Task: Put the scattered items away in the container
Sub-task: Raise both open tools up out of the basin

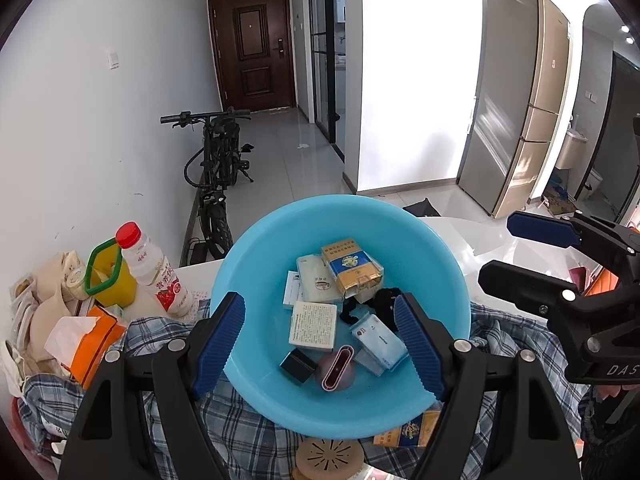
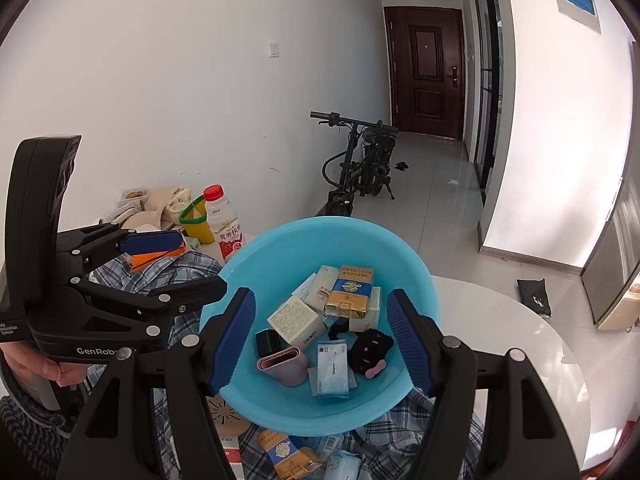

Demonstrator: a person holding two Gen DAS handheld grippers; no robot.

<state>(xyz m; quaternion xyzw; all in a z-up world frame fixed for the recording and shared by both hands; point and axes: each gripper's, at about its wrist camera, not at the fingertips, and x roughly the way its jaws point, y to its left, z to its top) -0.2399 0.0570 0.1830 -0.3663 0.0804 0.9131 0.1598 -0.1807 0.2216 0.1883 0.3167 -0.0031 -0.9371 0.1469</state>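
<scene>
Both claws, the left gripper (image 1: 320, 340) and the right gripper (image 2: 322, 338), gape wide and empty over the round blue plastic basin (image 2: 280, 248). Only the right view shows the black plush toy (image 2: 370, 346) whole, at 4 o'clock.

Off to my left side, beyond my jaws, a red-capped milk bottle (image 1: 154, 270) stands upright beside a yellow jug with a green handle (image 1: 108, 276). Nearer me on that same side lies an orange tissue pack (image 1: 94, 340), with beige wrapped snacks (image 1: 48, 280) heaped behind it. A blue checked cloth (image 1: 168, 328) is rumpled under and around my jaws. Straight ahead and further off, a black bicycle (image 1: 218, 160) leans along the white wall, and a dark brown door (image 1: 254, 46) closes the corridor's end. Far to my right stands a tall fridge (image 1: 516, 96), and a white round table (image 2: 520, 320) spreads out on that side
</scene>
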